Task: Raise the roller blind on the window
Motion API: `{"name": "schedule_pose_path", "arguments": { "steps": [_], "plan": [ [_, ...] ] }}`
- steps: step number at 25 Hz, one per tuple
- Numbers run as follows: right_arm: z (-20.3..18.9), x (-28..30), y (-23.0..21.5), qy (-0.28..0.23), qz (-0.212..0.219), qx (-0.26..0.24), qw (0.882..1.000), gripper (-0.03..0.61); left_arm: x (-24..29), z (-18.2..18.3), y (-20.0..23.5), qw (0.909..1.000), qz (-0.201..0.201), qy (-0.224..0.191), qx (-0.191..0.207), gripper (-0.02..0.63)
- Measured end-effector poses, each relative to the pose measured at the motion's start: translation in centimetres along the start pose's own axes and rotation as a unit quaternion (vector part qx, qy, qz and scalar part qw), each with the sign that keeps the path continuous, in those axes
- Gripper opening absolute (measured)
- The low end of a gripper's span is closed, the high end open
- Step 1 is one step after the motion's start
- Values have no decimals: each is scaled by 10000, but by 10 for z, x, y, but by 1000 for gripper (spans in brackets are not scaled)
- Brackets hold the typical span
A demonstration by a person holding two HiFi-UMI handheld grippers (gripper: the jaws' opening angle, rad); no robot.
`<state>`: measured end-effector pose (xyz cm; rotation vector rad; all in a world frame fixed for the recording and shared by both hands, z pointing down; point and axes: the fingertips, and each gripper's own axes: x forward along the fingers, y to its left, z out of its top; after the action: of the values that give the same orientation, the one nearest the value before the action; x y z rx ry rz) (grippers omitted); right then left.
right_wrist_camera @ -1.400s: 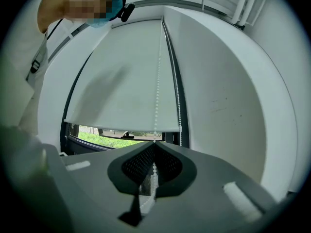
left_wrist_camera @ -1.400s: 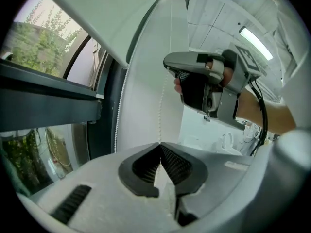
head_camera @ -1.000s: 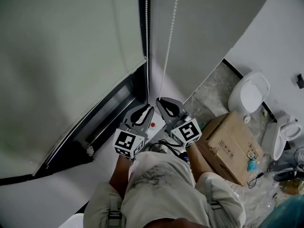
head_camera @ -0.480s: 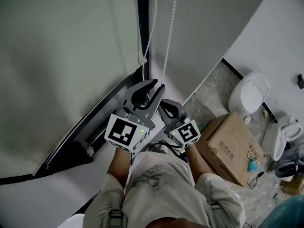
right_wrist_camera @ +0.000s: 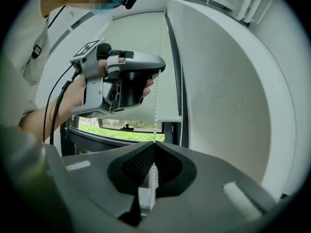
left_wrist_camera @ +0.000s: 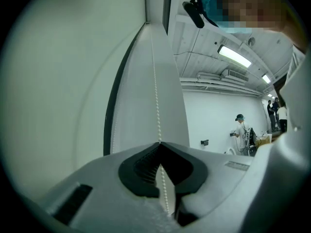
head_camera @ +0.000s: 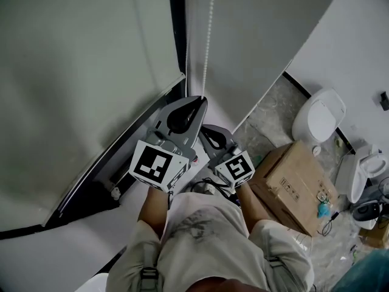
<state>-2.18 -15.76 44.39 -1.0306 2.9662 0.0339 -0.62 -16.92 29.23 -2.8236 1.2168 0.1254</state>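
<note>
Nearest the head camera, the person's light-coloured clothing (head_camera: 200, 242) is filling the lower frame, with both forearms reaching forward.

The right hand-held gripper (head_camera: 206, 130) is sitting lower. Its jaws are pressing fully together on the bead chain (head_camera: 208, 35). In the right gripper view the beads are passing down between the two black pads (right_wrist_camera: 168, 165), right where the tips are meeting.

The left hand-held gripper (head_camera: 196, 104) is sitting just above and slightly left of the right one, and is likewise clamping tight on the same strand. Its own view is showing the bead chain (left_wrist_camera: 156, 101) entering at the meeting tips and continuing down between the pads. Seen from the right gripper view, the left hand-held gripper (right_wrist_camera: 159, 71) is pinching the chain higher up, with a hand wrapping its grip. Between the two grippers the chain is running in a straight line. A second strand (right_wrist_camera: 181, 101) is hanging free beside the dark window frame (right_wrist_camera: 176, 81).

The roller blind (head_camera: 79, 72) is covering most of the window, left of the chain. Its lower edge is leaving a strip of glass uncovered, with greenery (right_wrist_camera: 116, 132) showing through.

Farther off, on the floor to the right, a cardboard box (head_camera: 295, 184) is lying near a white toilet (head_camera: 319, 120). In the far background of the left gripper view, a person in a cap (left_wrist_camera: 240, 127) is standing by a white wall
</note>
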Motion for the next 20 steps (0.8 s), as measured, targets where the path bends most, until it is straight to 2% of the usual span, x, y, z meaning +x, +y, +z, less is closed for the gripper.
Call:
{"name": "schedule_pose_path", "arguments": {
  "steps": [3, 9, 20],
  "plan": [
    [2, 3, 2, -114, 33, -100, 9999, 9, -3, -1, 1, 10000, 18, -38, -67, 6],
    [-23, 2, 4, 265, 12, 57, 9996, 9, -5, -25, 1, 9997, 80, 174, -119, 6],
    [-72, -5, 2, 586, 12, 281, 9979, 10, -6, -73, 0, 9983, 103, 461, -327, 6]
  ]
}}
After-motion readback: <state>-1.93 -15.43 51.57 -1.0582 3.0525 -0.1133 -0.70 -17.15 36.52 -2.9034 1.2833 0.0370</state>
